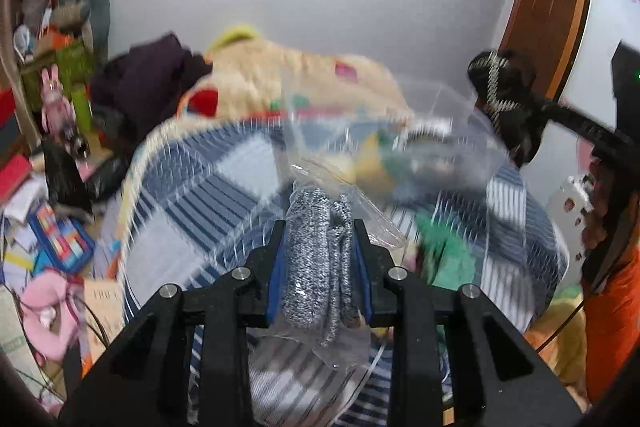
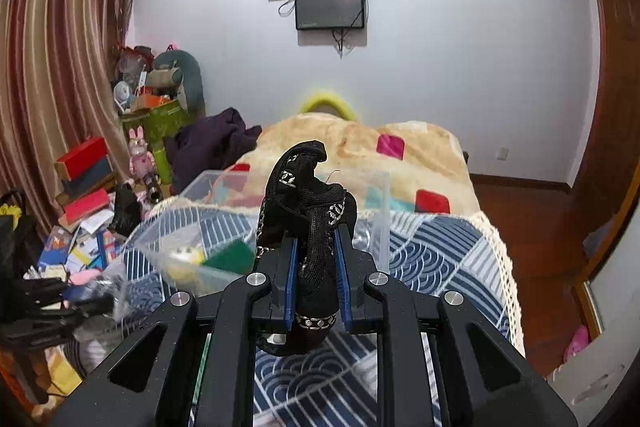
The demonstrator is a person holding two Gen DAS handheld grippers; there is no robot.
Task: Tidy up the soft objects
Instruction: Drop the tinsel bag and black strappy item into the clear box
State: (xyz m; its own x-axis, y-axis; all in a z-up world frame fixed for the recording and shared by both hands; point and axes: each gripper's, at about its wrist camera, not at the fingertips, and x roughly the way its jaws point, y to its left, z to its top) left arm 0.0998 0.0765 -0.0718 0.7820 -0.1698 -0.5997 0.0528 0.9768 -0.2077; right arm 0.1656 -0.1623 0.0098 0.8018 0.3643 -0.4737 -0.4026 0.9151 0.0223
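Gripping a grey-white knit piece [image 1: 308,251], the left gripper [image 1: 320,259] has its blue pads pressed against both flanks, with crinkled clear plastic [image 1: 360,223] bunched around and under the fabric, so it looks like a knit item in a thin bag. No earlier view here, so only the hold itself gets logged.

Right gripper [image 2: 316,267] is clamped nearly shut on a black sock-like knit with silver chain print [image 2: 308,211], which stands up out of the jaws and flops over at 12 o'clock.

Both sit over the blue patterned bedspread [image 2: 440,247]. A clear plastic bin [image 2: 224,187] lies at about 11 o'clock of the right gripper, with a yellow and a green soft item [image 2: 228,259] inside. In the left view the bin is motion-blurred at 1 o'clock.

Handling judgement: both pieces are light, limp and compressible; nothing fragile. The plastic wrap is slippery, so the grey piece could slide out; pinch through the thick fabric middle, not the loose film. The black one droops, so a mid-body hold suits it, and the top will sag on release.
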